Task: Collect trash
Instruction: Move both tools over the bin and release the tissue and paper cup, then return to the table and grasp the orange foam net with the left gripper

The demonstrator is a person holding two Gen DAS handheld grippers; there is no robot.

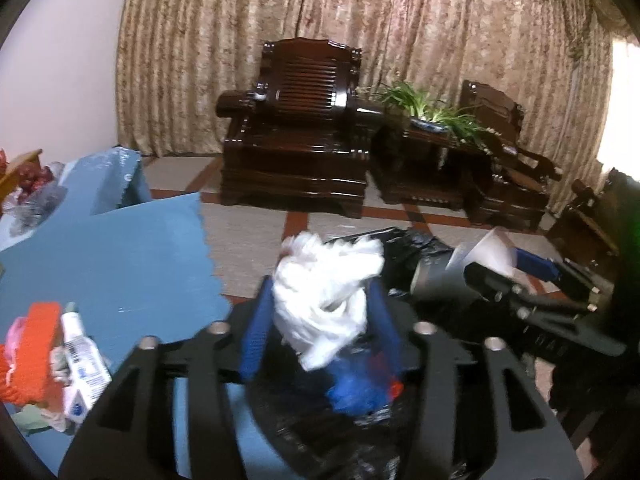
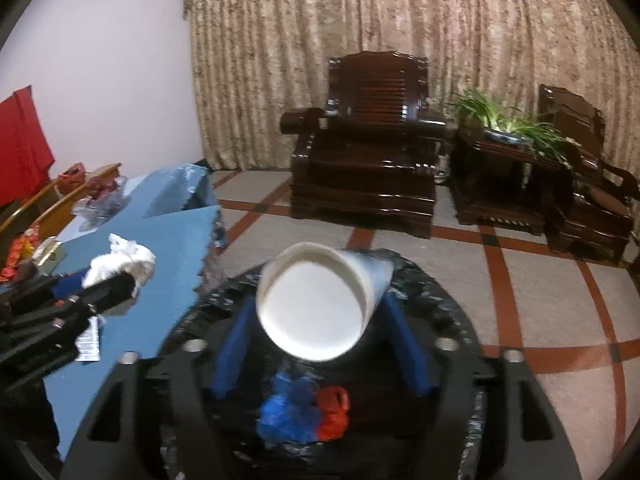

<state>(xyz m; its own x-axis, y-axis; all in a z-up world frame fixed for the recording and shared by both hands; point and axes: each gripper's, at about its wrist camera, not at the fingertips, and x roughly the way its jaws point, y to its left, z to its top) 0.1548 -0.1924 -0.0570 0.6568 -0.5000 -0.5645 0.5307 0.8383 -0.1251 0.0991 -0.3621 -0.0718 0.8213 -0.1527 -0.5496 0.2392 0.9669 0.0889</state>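
Tissue (image 1: 324,300) sits loosely between the spread left gripper (image 1: 318,312) fingers, and the wide right gripper (image 2: 320,320) frames a paper cup (image 2: 320,304), both above the black bin bag (image 2: 432,300) at six o'clock.

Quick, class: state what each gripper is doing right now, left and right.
Left gripper: open, crumpled white tissue loose between its fingers.
Right gripper: open, white paper cup between its fingers.

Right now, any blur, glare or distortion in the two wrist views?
Left wrist: white tissue wad and table clutter motion-smeared; window at the right edge blown out; fisheye bends the curtain. Right wrist: paper cup rim slightly soft, bin bag smeared, armchair fairly sharp with glossy highlights; dark vignette in corners.
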